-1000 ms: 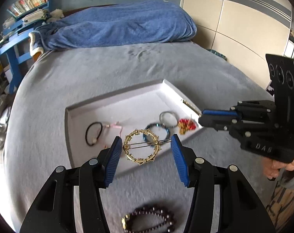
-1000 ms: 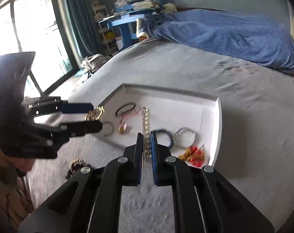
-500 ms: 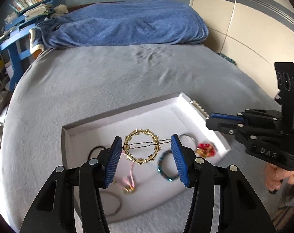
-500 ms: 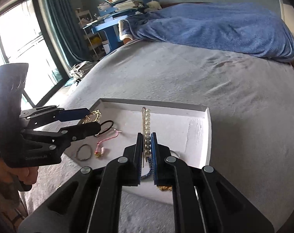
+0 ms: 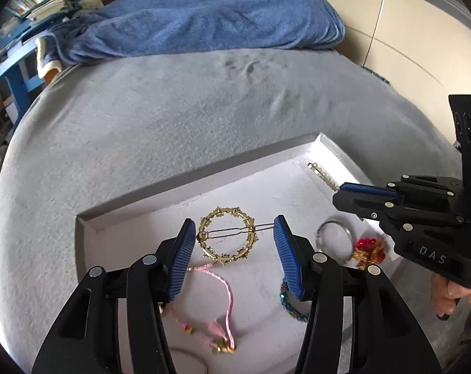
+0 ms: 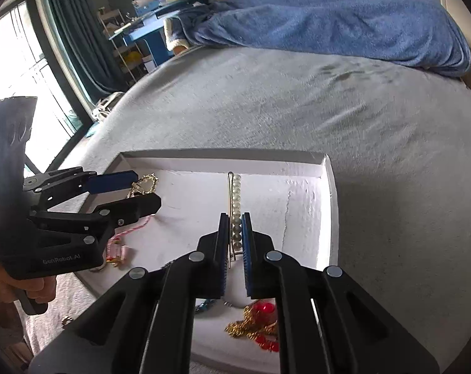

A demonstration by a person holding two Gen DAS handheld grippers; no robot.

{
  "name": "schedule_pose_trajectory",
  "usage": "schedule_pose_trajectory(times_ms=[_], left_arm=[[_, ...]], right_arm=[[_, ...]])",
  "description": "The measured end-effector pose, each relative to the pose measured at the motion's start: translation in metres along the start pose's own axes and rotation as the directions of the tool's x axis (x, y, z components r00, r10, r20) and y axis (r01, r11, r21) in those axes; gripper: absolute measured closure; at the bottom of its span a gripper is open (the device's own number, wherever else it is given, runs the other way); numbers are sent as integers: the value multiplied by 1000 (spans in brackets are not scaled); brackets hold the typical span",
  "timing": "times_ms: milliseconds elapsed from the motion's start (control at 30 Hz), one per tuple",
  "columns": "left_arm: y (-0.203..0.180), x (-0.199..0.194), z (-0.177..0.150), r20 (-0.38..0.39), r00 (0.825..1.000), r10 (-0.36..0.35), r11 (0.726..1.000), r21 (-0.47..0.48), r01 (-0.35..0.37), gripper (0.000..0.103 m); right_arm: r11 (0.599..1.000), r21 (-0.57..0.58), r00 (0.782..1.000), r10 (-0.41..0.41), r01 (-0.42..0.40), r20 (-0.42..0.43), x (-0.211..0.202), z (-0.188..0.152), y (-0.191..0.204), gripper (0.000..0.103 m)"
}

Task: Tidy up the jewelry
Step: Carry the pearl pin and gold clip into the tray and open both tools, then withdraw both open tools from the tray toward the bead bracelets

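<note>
My left gripper (image 5: 232, 233) is shut on a round gold hair clip (image 5: 226, 237), held by its ends above the white tray (image 5: 204, 184). It also shows in the right wrist view (image 6: 123, 187) with the gold clip (image 6: 143, 184). My right gripper (image 6: 235, 221) is shut on a pearl hair pin (image 6: 235, 196) over the tray's far right part (image 6: 325, 193); the pin also shows in the left wrist view (image 5: 324, 176). In the tray lie a pink cord bracelet (image 5: 218, 296), a teal beaded bracelet (image 5: 290, 304), a silver ring bracelet (image 5: 335, 240) and red-gold earrings (image 5: 368, 249).
The tray sits on a grey bed (image 5: 173, 109). A blue blanket (image 5: 204, 15) lies at the far end. A blue desk with books (image 6: 154, 9) and a window with curtains (image 6: 64, 31) stand to the left. A wardrobe (image 5: 406, 31) stands on the right.
Both grippers have moved forward over the tray, each holding its clip. The dark bead bracelet on the bed has dropped out of the left wrist view.
</note>
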State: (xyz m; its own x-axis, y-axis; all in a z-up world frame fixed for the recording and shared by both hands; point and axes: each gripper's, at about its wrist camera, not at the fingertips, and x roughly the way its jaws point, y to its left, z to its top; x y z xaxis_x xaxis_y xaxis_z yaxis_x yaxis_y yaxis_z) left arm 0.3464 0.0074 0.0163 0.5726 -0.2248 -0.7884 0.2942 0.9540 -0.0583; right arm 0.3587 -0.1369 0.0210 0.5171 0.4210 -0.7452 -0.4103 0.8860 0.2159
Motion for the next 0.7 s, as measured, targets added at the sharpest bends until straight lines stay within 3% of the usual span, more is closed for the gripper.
schedule_pose_trajectory(times_ms=[333, 367, 400, 433, 500, 700], left_arm=[[9, 29, -6, -80, 997, 21, 999, -37, -24, 48], [9, 27, -6, -77, 997, 21, 999, -37, -24, 43], [8, 24, -6, -66, 997, 27, 999, -30, -29, 30], [6, 19, -5, -48, 998, 39, 999, -21, -40, 26], [4, 11, -2, -24, 999, 42, 999, -8, -42, 25], [8, -20, 1, 34, 998, 51, 998, -40, -49, 25]], right_arm=[[996, -27, 994, -90, 89, -63, 24, -4, -8, 95], [996, -28, 994, -90, 89, -63, 24, -5, -9, 94], [995, -30, 993, -94, 92, -68, 25, -6, -10, 93], [996, -34, 993, -90, 88, -70, 24, -6, -10, 91], [995, -51, 995, -88, 85, -55, 19, -4, -7, 74], [996, -44, 997, -80, 80, 16, -4, 5, -3, 60]])
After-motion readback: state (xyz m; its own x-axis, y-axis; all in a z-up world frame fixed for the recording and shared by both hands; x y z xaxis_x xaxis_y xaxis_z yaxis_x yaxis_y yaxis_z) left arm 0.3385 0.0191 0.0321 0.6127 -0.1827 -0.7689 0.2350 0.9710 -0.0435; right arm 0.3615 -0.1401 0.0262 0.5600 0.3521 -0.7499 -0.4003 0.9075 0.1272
